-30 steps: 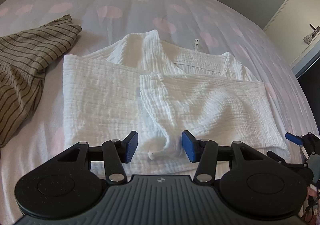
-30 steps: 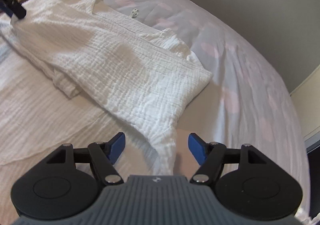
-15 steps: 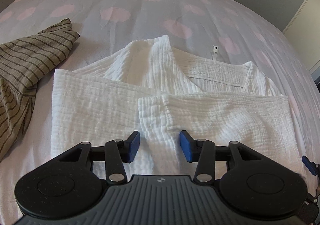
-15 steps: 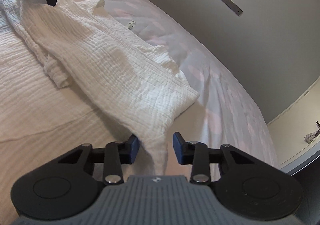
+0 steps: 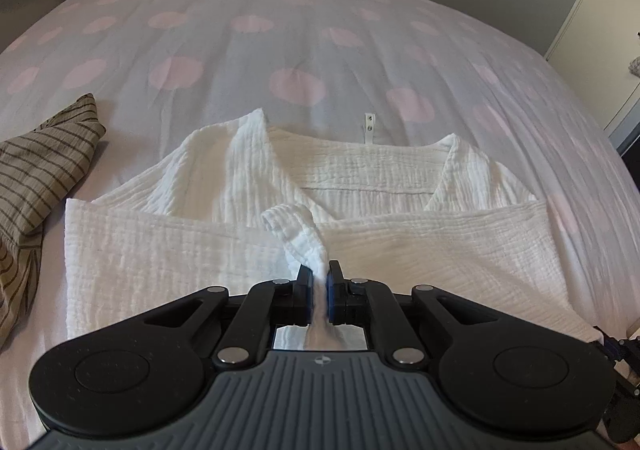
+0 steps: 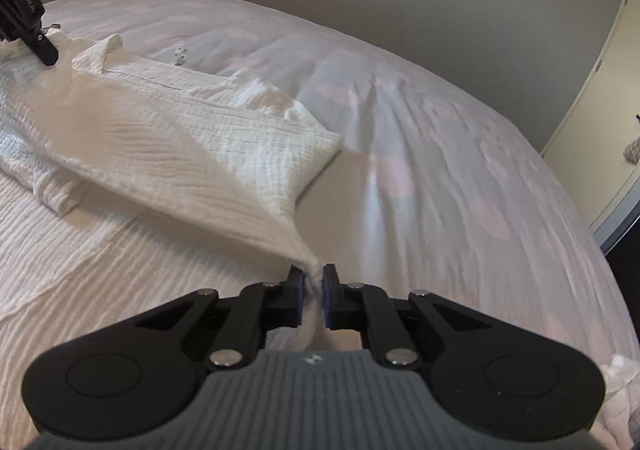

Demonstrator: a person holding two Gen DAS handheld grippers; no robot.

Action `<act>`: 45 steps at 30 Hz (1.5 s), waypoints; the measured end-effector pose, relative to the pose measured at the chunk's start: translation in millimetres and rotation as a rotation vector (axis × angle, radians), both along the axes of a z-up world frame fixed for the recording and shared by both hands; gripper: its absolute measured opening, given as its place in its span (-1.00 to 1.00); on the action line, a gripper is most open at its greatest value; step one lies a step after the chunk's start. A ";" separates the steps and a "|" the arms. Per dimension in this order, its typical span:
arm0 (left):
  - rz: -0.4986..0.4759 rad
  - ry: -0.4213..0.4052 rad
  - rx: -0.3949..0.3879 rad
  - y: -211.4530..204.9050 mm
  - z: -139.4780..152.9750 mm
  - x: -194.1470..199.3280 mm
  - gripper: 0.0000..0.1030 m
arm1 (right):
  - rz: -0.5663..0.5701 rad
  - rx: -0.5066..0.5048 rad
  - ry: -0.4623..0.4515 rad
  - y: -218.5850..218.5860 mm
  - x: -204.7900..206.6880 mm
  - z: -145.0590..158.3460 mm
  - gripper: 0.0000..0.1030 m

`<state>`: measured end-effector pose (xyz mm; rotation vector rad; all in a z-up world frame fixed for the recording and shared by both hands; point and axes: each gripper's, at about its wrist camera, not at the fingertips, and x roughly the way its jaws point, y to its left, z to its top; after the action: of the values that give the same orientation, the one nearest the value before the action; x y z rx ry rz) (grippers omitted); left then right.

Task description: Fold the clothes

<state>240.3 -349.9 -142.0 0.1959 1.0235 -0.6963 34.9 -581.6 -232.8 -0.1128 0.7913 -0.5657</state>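
Spotted bedspread [image 5: 296, 50], left gripper [image 5: 319, 282] and right gripper [image 6: 311, 282] just closed, pinching white garment [image 5: 400, 250] folds

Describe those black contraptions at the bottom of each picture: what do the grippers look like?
Both match. The left gripper and the right gripper each have a ribbed grey body with a small round emblem, two round black discs at the sides, and black link arms with silver pivot pins. These end in black fingers with blue pads. No sleeves or cables show.
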 end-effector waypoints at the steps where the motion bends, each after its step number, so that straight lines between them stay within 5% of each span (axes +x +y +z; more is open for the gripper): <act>1: 0.014 0.010 0.021 1.7 -4.1 1.0 -0.91 | -0.004 0.021 0.004 -1.6 -0.5 -1.4 -0.79; 9: 0.032 0.038 0.075 27.0 -15.1 7.8 -0.65 | -0.001 0.110 0.001 -7.5 -4.4 -2.8 -0.66; 11: -0.008 -0.008 0.098 22.6 -3.8 4.0 -0.57 | 0.013 0.101 -0.001 -4.6 -5.3 0.1 -0.34; 17: -0.225 -0.114 0.158 -18.2 27.6 -14.9 -0.29 | 0.089 0.056 0.037 6.5 -3.5 9.6 -0.11; 24: -0.579 -0.199 0.214 -96.6 35.6 -51.7 -0.20 | 0.147 0.219 0.041 -6.1 -7.6 19.6 -0.11; 31: -0.795 -0.230 0.226 -175.4 23.1 -73.7 -0.16 | 0.130 0.381 0.018 -32.8 -12.7 14.4 -0.16; 37: -0.911 -0.211 0.221 -234.3 0.7 -77.6 -0.16 | 0.103 0.464 -0.025 -52.1 -17.3 4.4 -0.19; 45: -0.929 -0.107 0.205 -275.3 -31.6 -73.1 -0.17 | 0.100 0.512 -0.091 -63.2 -16.3 -1.1 -0.31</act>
<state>167.2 -625.2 -173.5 0.9133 0.8728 -1.3954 18.6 -644.8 -234.0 0.3405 0.8151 -0.2589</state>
